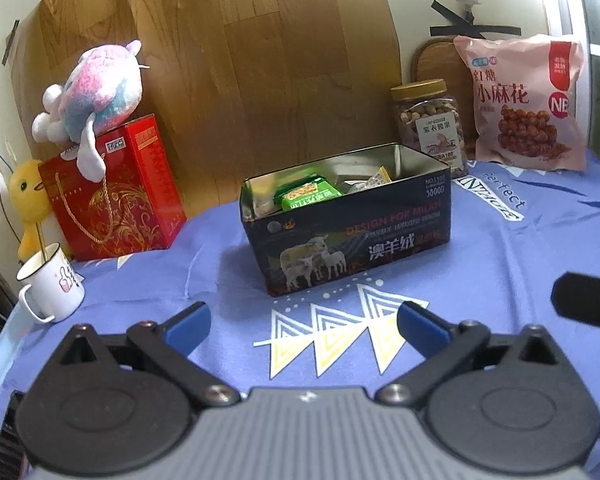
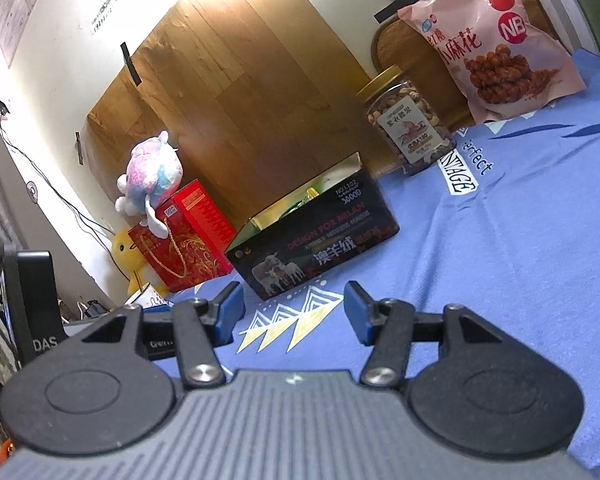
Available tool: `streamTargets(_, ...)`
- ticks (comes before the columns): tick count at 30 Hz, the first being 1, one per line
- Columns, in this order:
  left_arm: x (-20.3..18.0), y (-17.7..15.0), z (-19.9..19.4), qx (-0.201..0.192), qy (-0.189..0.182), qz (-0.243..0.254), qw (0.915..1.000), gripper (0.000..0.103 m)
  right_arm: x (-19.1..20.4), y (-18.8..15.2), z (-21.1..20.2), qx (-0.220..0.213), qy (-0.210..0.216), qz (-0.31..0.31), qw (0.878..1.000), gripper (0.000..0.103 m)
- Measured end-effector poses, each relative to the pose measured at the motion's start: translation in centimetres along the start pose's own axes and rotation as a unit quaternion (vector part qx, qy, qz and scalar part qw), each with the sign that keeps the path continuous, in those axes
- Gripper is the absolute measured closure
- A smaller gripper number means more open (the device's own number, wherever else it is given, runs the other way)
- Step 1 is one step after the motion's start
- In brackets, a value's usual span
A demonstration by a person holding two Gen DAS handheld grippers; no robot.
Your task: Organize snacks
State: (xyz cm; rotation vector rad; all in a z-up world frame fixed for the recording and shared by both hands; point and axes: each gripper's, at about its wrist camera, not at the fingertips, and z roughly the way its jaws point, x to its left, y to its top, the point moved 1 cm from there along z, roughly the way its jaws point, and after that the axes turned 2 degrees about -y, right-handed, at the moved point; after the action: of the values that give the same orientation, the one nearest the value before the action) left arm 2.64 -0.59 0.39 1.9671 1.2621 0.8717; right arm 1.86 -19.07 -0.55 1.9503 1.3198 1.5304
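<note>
A dark open tin box (image 1: 352, 240) with sheep printed on its side stands mid-table on the blue cloth. Inside it lie green snack packets (image 1: 306, 194) and other wrapped snacks. The same tin box (image 2: 320, 240) shows tilted in the right wrist view. My left gripper (image 1: 304, 326) hovers over the cloth in front of the tin, jaws wide open and empty. My right gripper (image 2: 294, 312) is also short of the tin, open about halfway with nothing between its blue pads. A nut jar (image 1: 428, 124) and a pink snack bag (image 1: 524, 100) stand behind the tin to the right.
A red gift box (image 1: 116, 192) topped by a pastel plush toy (image 1: 96, 88) stands at the left, with a yellow duck toy (image 1: 28, 196) and a white mug (image 1: 52, 284) near the table's left edge. A wood-grain board (image 1: 260, 60) backs the table. A black object (image 1: 588, 300) pokes in at right.
</note>
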Motion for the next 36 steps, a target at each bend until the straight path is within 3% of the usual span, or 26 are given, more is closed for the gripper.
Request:
streamTargets(13, 0.67, -0.05, 0.28, 0.005, 0.013, -0.006, 0.9999, 0.000, -0.03, -0.04, -0.10, -0.003, -0.002, 0.005, 1.000, 0.036)
streamTargets(24, 0.59, 0.15, -0.14, -0.015, 0.072, 0.016, 0.9972, 0.000, -0.09, -0.09, -0.09, -0.004, -0.004, 0.006, 1.000, 0.032)
streamTargets(36, -0.16, 0.35, -0.31, -0.025, 0.024, -0.010, 0.9994, 0.000, -0.04, -0.12, -0.33, -0.001, -0.034, -0.010, 0.999, 0.029)
